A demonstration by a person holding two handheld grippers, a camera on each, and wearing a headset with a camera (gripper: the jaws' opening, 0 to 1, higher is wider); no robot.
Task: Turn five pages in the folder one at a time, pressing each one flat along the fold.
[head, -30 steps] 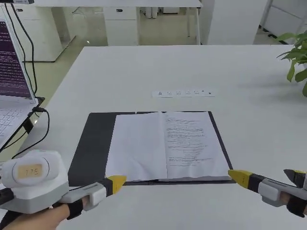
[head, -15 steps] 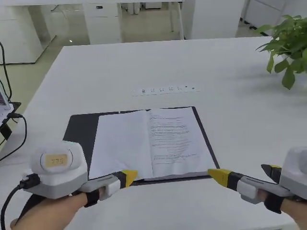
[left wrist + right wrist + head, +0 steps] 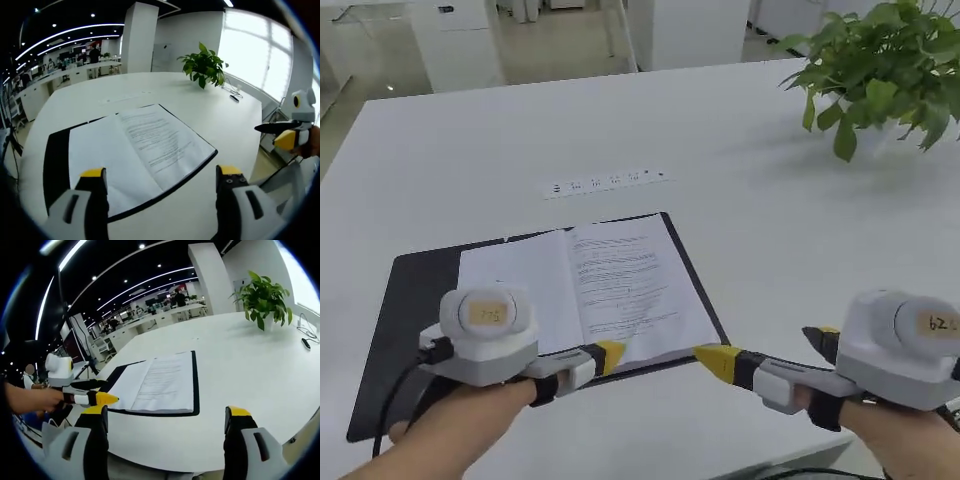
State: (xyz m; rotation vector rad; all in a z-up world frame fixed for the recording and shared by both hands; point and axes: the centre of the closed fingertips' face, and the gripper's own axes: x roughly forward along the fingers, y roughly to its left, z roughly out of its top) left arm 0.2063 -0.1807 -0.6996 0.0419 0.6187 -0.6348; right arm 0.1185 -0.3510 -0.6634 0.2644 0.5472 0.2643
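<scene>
While the folder (image 3: 412, 300) lies open near the front edge of the white table (image 3: 770, 200), the head view shows a blank page (image 3: 515, 285) on its left and a printed page (image 3: 630, 285) on its right. The left gripper (image 3: 603, 356) points at the folder's near edge by the fold. The right gripper (image 3: 768, 347), jaws spread, sits just off the folder's near right corner. Bare tabletop runs from there to a potted plant (image 3: 880, 60); a socket strip (image 3: 605, 183) lies beyond the far edge.

Seen from the left gripper view, the left gripper (image 3: 161, 172) stands wide, holding nothing, the folder's (image 3: 57, 165) near edge between its jaws. The right gripper (image 3: 285, 135) enters at the right, over open table.

Seen from the right gripper view, the right gripper (image 3: 167, 411) is wide and empty, clear of the folder (image 3: 194, 385), with the left gripper (image 3: 100, 398) at the folder's corner.
</scene>
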